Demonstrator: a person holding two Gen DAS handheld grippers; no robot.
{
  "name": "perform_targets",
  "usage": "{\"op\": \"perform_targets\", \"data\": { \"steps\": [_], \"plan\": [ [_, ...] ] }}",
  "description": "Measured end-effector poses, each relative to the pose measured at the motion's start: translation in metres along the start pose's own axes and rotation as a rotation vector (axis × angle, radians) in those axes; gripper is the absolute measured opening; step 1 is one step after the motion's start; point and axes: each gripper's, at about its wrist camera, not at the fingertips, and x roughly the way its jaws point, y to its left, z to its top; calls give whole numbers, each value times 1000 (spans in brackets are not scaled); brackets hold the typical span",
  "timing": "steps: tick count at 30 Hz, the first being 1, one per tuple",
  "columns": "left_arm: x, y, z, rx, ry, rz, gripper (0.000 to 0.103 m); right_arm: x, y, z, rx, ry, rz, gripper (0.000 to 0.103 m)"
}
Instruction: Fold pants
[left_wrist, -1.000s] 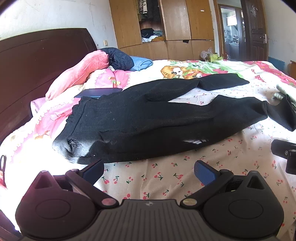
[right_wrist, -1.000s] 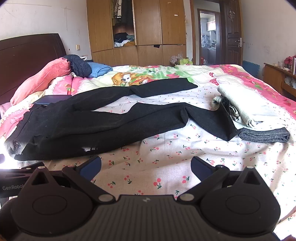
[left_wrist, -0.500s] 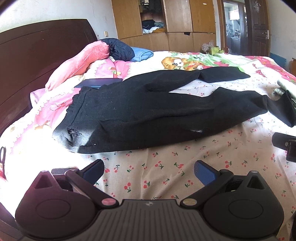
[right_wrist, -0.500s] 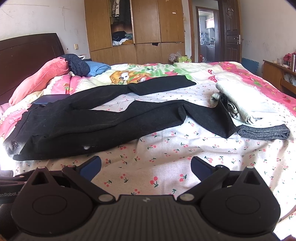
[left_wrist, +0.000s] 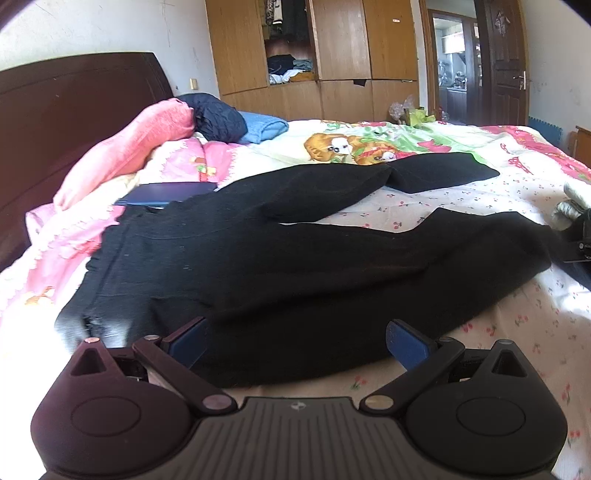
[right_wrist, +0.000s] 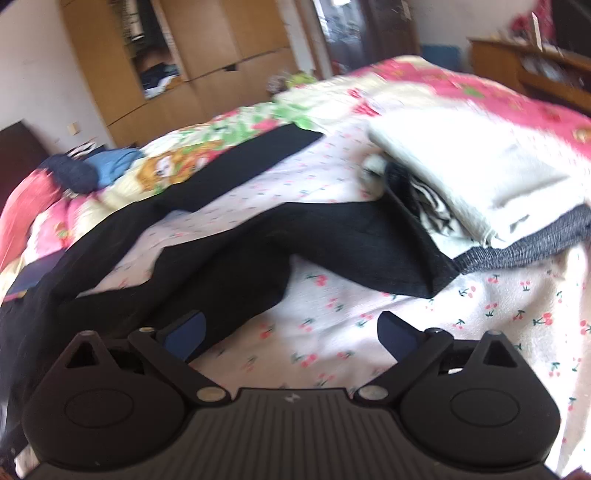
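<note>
In the left wrist view, the black pants (left_wrist: 280, 258) are seen spread across the cherry-print bedsheet (left_wrist: 517, 325), which serves as the landmark here. The waistband end lies toward the dark headboard (left_wrist: 74, 122), and the two legs run away from it toward the foot of the sheet, so the long axis is set crosswise to the line of the fingers. The left gripper (left_wrist: 295, 345) is held with its blue pads spread wide and nothing between them; the near hem of the seat and upper leg lies directly ahead, just beyond the pads, and whether cloth is touched cannot be told. A blue flat item (left_wrist: 166, 194) is partly covered by the waistband on the headboard side of the sheet.

In the right wrist view, which is blurred, the right gripper (right_wrist: 291, 332) is likewise shown spread apart and empty. The near leg of the pants (right_wrist: 229, 273) passes in front of its left pad, while the bent cuff end (right_wrist: 402, 254) lies farther ahead and to the right, against a pile of folded laundry (right_wrist: 480, 177) resting on the sheet.

The waist end is judged nearer the left gripper and the cuff end nearer the right. A grasp along the near edge by both would appear to be called for, the near leg being carried over the far one.
</note>
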Motion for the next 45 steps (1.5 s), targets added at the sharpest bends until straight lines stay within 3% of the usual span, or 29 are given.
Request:
{"op": "perform_targets", "data": {
  "steps": [5, 9, 11, 12, 13, 14, 15, 16, 20, 25, 28, 30, 31, 32, 35, 38, 39, 41, 43, 45],
  "plan": [
    [40, -31, 5, 60, 15, -66, 103, 23, -44, 3, 143, -16, -118, 91],
    [56, -47, 5, 77, 10, -118, 103, 24, -72, -1, 214, -33, -160, 81],
    [62, -52, 4, 93, 29, -133, 103, 30, -83, 1, 266, -25, -142, 64],
    [63, -53, 2, 98, 38, -140, 103, 32, -88, 2, 298, -18, -123, 48],
    [62, -53, 1, 99, 43, -146, 103, 35, -93, 3, 335, -11, -99, 38],
    [62, -54, 1, 99, 43, -151, 103, 36, -96, 4, 357, -12, -74, 35],
    [61, -53, 0, 101, 39, -150, 103, 37, -100, 7, 372, -16, -49, 18],
    [60, -53, 0, 103, 34, -146, 103, 35, -101, 9, 384, -18, -36, 9],
    [55, -50, 3, 87, 21, -155, 103, 3, -96, 23, 365, -75, 22, 7],
    [45, -49, 8, 112, -30, -157, 103, -49, -73, 61, 191, -209, 47, 5],
    [46, -49, 10, 138, -47, -153, 103, -30, -77, 85, 97, -239, -113, 5],
    [49, -50, 11, 156, -38, -159, 103, 3, -80, 93, 5, -156, -272, 6],
    [51, -48, 12, 171, -35, -164, 103, 17, -80, 95, -18, -76, -336, 13],
    [52, -47, 12, 187, -39, -163, 103, 21, -79, 95, -35, -51, -377, 16],
    [59, -40, 15, 248, -52, -139, 103, 6, -57, 93, -190, -160, -460, 16],
    [65, -25, 19, 277, -62, -107, 103, -17, -36, 100, -290, -291, -582, 29],
    [66, -19, 20, 280, -68, -91, 103, -26, -27, 103, -310, -332, -569, 31],
    [70, -4, 22, 269, -80, -68, 103, -37, -3, 98, -336, -350, -432, 31],
    [79, 11, 25, 263, -77, -34, 103, -25, 29, 86, -385, -248, -231, 34],
    [91, 26, 26, 268, -63, 4, 103, 8, 70, 66, -414, -80, -6, 34]
  ]
}}
